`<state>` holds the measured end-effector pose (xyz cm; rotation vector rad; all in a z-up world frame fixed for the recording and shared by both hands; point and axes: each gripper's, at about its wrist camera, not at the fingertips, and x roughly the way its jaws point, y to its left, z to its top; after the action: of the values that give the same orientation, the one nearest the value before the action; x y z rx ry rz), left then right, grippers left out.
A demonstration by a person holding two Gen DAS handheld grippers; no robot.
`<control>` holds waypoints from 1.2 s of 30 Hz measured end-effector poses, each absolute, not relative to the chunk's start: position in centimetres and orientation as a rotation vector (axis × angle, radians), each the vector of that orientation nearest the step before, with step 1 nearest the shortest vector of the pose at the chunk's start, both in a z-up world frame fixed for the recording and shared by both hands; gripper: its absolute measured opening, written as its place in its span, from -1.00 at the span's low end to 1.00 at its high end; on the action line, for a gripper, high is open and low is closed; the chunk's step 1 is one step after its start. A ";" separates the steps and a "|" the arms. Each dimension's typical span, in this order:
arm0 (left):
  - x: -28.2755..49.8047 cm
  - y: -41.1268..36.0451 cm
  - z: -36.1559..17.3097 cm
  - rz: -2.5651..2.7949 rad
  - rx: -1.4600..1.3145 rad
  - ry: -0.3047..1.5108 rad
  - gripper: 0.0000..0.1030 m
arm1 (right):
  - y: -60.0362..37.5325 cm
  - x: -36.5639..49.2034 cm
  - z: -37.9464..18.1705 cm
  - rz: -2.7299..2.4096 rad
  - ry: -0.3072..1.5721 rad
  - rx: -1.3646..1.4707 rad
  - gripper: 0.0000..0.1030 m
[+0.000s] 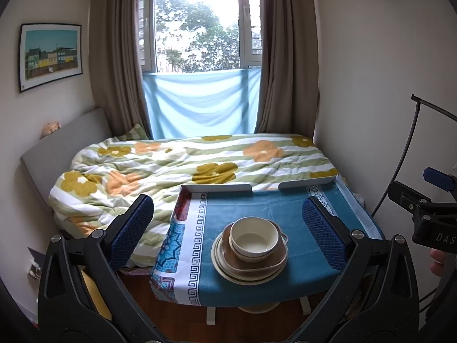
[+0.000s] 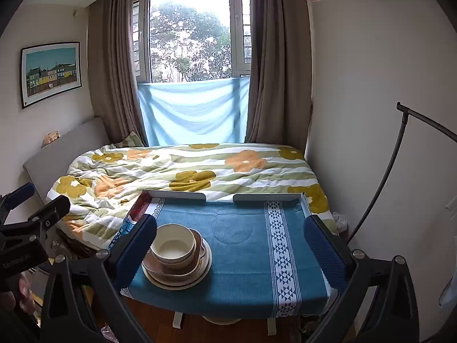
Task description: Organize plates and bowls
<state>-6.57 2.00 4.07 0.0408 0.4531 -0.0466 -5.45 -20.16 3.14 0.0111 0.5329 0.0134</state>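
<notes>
Left tool [image 1: 228, 228] and right tool [image 2: 230, 245], black plastic frames, blue textured pads [image 1: 130, 235], silver screws, white lettering

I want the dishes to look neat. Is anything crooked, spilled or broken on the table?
Nothing looks spilled or broken. The cream bowl sits inside the brown dish on the pale plates, one stack on the blue cloth. The bowl sits a bit off-centre, toward the stack's far side. Both grippers are open and empty.
</notes>
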 end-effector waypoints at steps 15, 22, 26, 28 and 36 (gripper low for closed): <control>-6.5 1.8 4.3 -0.032 0.043 0.432 1.00 | -19.9 -5.3 3.5 0.007 0.510 -0.005 0.98; -6.5 1.9 4.6 -0.023 0.042 0.432 1.00 | -19.9 -5.2 3.4 0.010 0.515 -0.006 0.98; -6.5 1.8 4.7 -0.022 0.043 0.432 1.00 | -19.9 -5.2 3.4 0.008 0.512 -0.005 0.98; -6.5 1.8 4.7 -0.020 0.043 0.431 1.00 | -19.9 -5.2 3.4 0.009 0.512 -0.006 0.98; -5.9 1.8 4.8 -0.019 0.051 0.436 1.00 | -20.0 -4.8 3.4 0.006 0.512 -0.005 0.98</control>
<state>-5.92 1.76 4.83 0.0506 0.4356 -0.0190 -4.78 -20.05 3.36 -0.0055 0.5116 0.0060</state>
